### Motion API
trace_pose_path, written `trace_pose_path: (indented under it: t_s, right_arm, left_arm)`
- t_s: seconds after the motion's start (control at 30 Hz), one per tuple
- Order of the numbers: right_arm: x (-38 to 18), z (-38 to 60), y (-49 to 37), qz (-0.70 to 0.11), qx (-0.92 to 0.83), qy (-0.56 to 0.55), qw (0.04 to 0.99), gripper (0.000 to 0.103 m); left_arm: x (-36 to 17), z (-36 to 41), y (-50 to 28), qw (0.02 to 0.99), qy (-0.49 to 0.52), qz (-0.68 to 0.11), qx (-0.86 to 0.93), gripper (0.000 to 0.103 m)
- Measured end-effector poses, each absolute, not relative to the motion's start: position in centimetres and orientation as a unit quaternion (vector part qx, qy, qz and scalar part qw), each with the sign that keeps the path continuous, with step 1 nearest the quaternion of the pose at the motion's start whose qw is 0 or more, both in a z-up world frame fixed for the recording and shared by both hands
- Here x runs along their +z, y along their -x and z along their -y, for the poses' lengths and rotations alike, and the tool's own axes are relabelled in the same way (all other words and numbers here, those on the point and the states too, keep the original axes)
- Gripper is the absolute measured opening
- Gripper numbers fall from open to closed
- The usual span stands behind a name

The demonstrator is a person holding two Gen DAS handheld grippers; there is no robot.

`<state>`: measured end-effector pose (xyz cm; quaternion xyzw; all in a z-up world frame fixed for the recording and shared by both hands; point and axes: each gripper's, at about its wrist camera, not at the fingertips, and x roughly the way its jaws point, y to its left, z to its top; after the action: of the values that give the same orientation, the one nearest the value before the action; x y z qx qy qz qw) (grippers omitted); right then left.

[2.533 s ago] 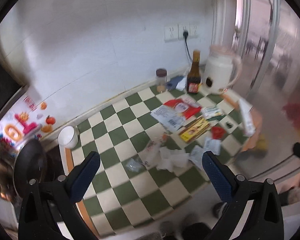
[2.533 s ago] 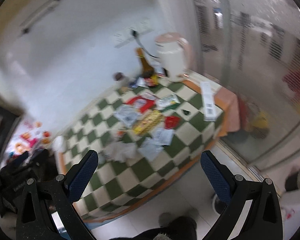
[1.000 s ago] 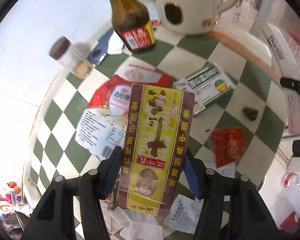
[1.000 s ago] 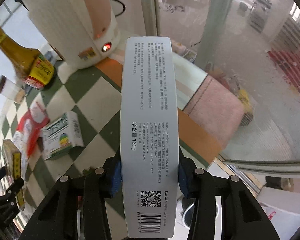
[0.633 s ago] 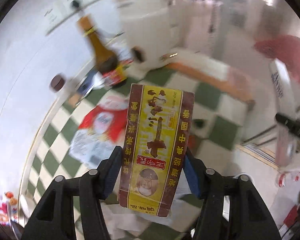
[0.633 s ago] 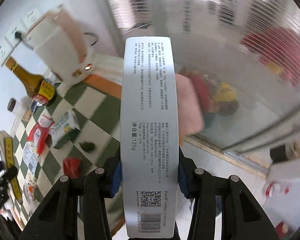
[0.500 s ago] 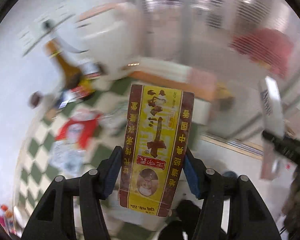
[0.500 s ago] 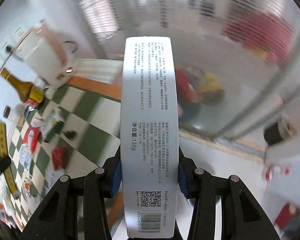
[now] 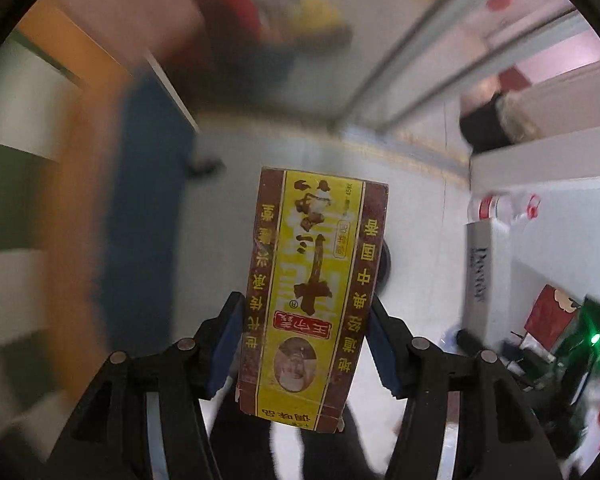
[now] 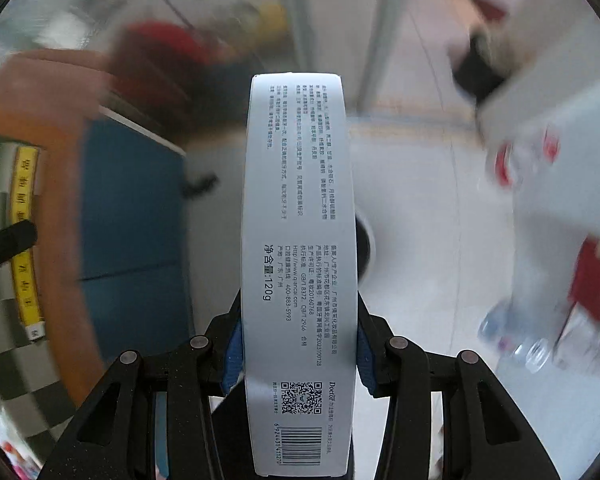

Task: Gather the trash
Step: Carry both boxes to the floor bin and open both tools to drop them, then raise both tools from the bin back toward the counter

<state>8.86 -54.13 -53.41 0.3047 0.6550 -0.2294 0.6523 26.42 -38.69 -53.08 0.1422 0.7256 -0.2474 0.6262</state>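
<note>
My left gripper (image 9: 306, 334) is shut on a yellow and brown seasoning box (image 9: 314, 300) and holds it upright over the pale floor. My right gripper (image 10: 298, 350) is shut on a long white toothpaste box (image 10: 298, 272), also held over the floor. The white box (image 9: 480, 276) shows at the right of the left wrist view, and the yellow box (image 10: 24, 236) at the left edge of the right wrist view. A dark round bin (image 10: 364, 248) on the floor shows partly behind the white box, and also behind the yellow box (image 9: 382, 268).
The table's orange edge (image 9: 80, 184) with its green checked cloth (image 10: 8, 364) is at the left. A blue panel (image 10: 132, 220) hangs below it. A glass sliding door (image 9: 400, 60) is ahead. Plastic bottles (image 10: 528, 344) and white furniture (image 9: 552, 184) are at the right.
Both grippers have closed on their boxes, lifted them off the table and swung right and down. The view now faces the floor beside the table.
</note>
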Motion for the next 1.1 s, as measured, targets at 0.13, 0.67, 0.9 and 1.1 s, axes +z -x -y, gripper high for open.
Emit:
trace_pose_path:
  t_s: [0.13, 0.67, 0.9, 1.1]
  right_arm:
    - [-67.0, 57.1, -5.5, -0.681, -0.21, -0.363, 0.6, 0.048]
    - [-89.4, 58.9, -1.9, -0.734, -0.134, -0.42, 0.516, 0.071]
    - [-86.3, 60.4, -2.4, -0.716, -0.184, -0.391, 0.548, 0.103]
    - [-80.0, 59.5, -3.6, -0.697, -0.247, -0.32, 0.592, 0.103]
  left_arm:
    - [-66.3, 42.2, -25.1, 0.573, -0.143, -0.773, -0.23, 0.055]
    - [-81.3, 47.9, -19.8, 0.51, -0.174, -0.812, -0.223, 0.103]
    - [-77.1, 46.6, -19.5, 0.59, -0.235, -0.742, -0.215, 0.103]
    - [-70.7, 44.9, -18.2, 0.653, -0.272, -0.678, -0.2, 0.103]
